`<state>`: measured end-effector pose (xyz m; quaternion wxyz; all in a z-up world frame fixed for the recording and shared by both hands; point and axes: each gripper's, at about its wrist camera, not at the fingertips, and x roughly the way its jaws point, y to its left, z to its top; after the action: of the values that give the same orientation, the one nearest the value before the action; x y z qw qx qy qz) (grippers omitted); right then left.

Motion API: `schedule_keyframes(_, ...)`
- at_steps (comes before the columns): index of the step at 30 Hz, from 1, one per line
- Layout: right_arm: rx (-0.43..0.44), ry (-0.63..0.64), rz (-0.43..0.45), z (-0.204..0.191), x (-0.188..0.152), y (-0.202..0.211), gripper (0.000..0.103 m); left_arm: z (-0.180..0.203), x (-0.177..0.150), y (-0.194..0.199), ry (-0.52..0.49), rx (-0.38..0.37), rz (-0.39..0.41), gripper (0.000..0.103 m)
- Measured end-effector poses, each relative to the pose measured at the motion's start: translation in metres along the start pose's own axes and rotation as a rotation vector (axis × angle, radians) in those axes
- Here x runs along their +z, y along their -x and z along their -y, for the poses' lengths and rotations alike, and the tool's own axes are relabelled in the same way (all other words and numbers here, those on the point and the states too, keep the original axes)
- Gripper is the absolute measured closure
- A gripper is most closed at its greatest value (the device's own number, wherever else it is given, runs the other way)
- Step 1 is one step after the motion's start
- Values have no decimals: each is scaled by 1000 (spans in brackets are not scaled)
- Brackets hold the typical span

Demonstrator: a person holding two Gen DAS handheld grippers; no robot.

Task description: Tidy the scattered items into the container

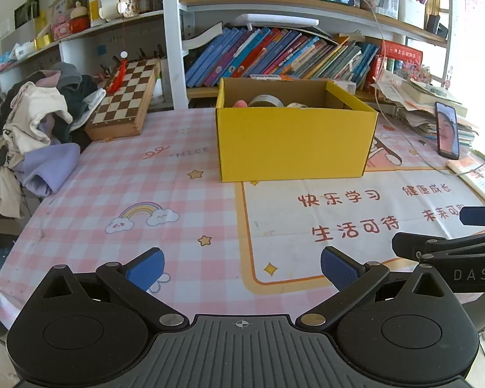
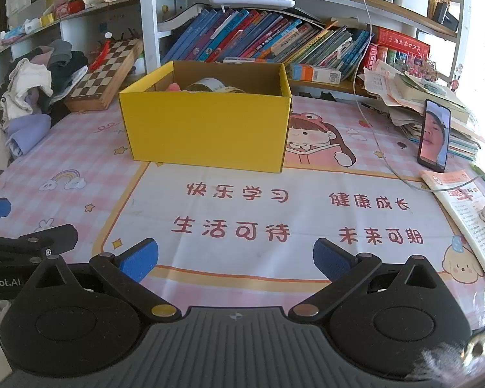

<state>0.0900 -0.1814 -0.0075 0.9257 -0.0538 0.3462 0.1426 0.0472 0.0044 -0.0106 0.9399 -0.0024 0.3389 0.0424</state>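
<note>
**deskwatcher:** ok so big stuff first; the table (image 2: 307, 220) with the pink checked cartoon cloth takes up most of both views, and the open stretch in front of the grippers has nothing loose lying on it; the yellow box (image 2: 207, 129) stands upright toward the back edge, just in front of the bookshelf (image 2: 262, 42); inside it you can only see the tops of things over the rim, a tape roll (image 2: 207, 84) and something pink (image 2: 174, 88) next to it; can't tell what the pink one is.

**umi_fan:** so the tidying looks basically done to me, going by what's there; no scattered items left on the cloth that I can spot; the clothes pile (image 1: 32, 129), chessboard (image 1: 123, 100) and propped phone (image 2: 435, 135) sit round the edges and look like room clutter, not targets, but that's my guess.

**deskwatcher:** agreed; and the grippers?

**umi_fan:** left gripper (image 1: 242, 270) and right gripper (image 2: 235, 260) both hover low over the near side of the table, side by side, pointing at the box and well apart from it; blue pads (image 2: 139, 260) spread wide on each, nothing held between them.
</note>
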Motion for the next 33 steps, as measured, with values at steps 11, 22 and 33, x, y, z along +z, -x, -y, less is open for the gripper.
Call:
schedule_keyframes(11, 2, 1, -11, 0, -1, -1, 0, -1, -1, -1, 4, -2, -6, 0)
schedule_keyframes(22, -4, 2, -14, -2, 0, -4, 0, -3, -1, -4, 2, 3, -19, 0)
schedule_keyframes(33, -8, 6, -17, -5, 1, -6, 0, -7, -2, -5, 17, -10, -31, 0)
